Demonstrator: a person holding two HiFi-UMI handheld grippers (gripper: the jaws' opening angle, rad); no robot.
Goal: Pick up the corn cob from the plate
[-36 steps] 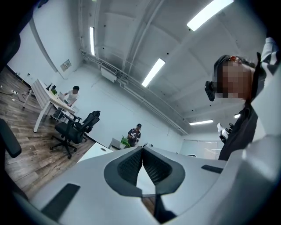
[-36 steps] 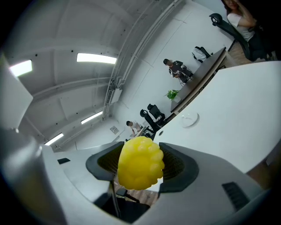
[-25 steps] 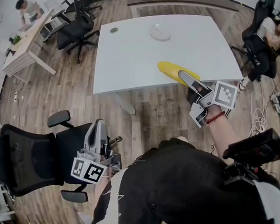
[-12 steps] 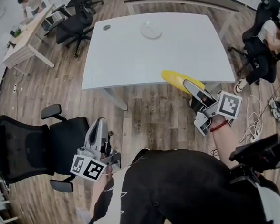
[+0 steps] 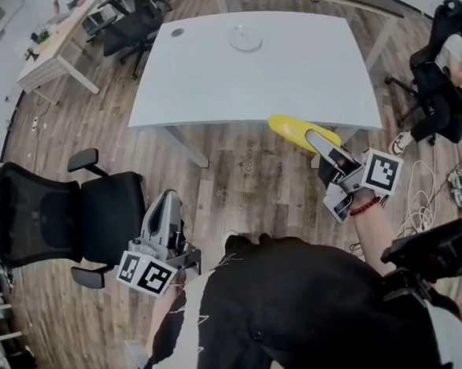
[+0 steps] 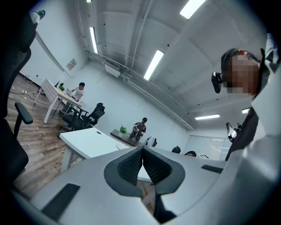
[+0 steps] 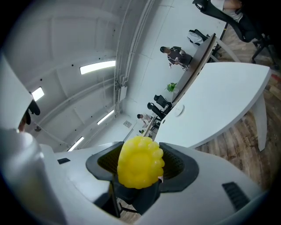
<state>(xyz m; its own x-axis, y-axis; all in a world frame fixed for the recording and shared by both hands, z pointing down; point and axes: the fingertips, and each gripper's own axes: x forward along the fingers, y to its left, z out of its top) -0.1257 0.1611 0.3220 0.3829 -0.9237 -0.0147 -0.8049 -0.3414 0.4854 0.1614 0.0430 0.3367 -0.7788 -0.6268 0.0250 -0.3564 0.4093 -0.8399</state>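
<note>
the left gripper point(image 5: 167, 201) hangs well short of the white table point(image 5: 208, 87), over wood floor, its jaws pressed together on nothing; the right gripper point(image 5: 314, 138), just off the table's near edge, clamps the yellow corn cob point(image 5: 288, 125); the plate point(image 5: 245, 38) sits near the table's far edge, well apart from the cob

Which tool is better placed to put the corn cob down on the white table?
Right. The right tool is shut on the corn cob and sits close to the table edge. The left tool is shut, empty, and low beside the office chair, farther away.
</note>
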